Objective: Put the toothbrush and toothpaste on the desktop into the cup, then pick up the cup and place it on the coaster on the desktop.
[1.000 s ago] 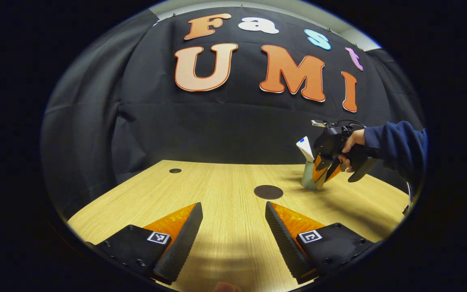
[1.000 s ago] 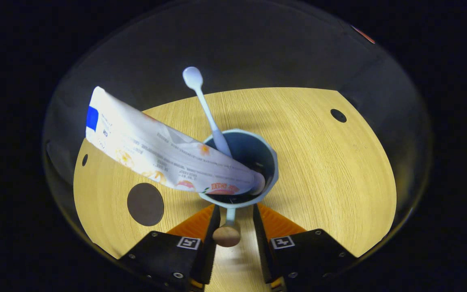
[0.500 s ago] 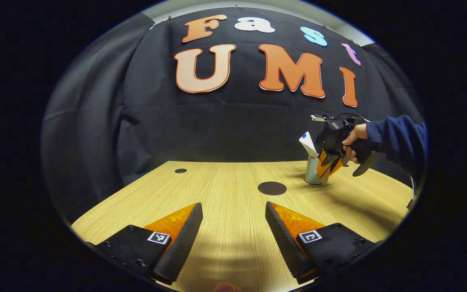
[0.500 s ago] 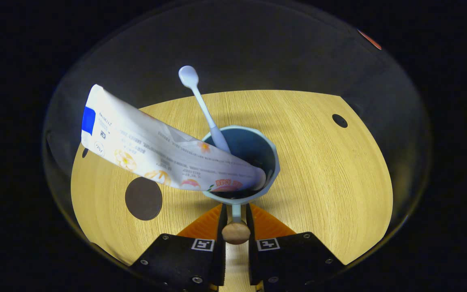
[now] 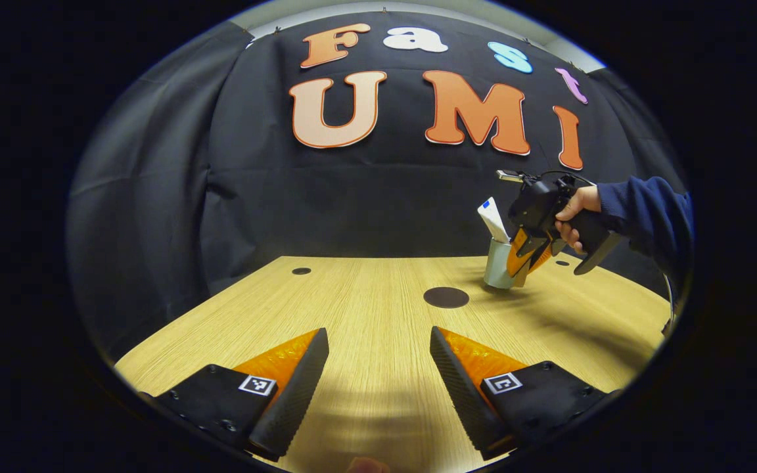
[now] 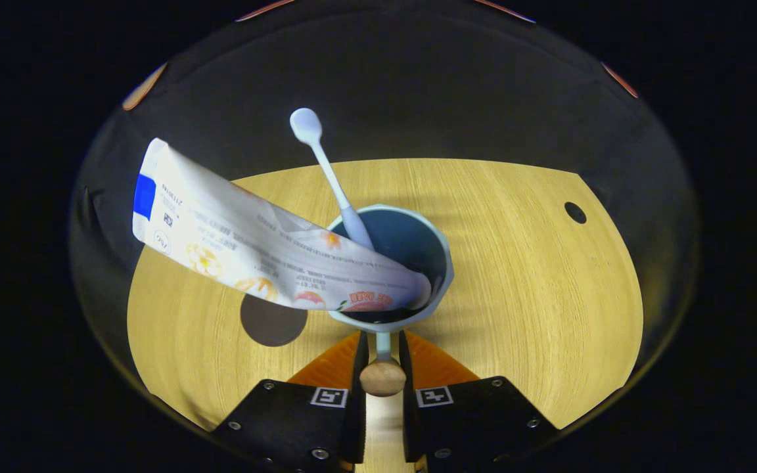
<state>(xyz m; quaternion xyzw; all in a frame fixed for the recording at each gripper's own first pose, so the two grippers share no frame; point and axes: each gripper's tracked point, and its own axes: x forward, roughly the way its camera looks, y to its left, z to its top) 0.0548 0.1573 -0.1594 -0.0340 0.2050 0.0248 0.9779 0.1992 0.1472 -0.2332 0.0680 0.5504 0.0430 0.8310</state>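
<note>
Right hand-held gripper (image 6: 382, 355) clamped on faceted cup's (image 6: 441, 276) round wooden-knobbed handle (image 6: 382, 378), left hand-held gripper (image 5: 378, 368) gaping, empty

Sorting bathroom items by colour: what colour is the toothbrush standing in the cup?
White, maybe very pale blue; the toothbrush shows best in the right gripper view.

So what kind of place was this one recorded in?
Most likely a staged recording booth, not a real bathroom: black cloth wall behind a bare wooden desktop, with just a cup of toothbrush and toothpaste, and a dark coaster.
</note>
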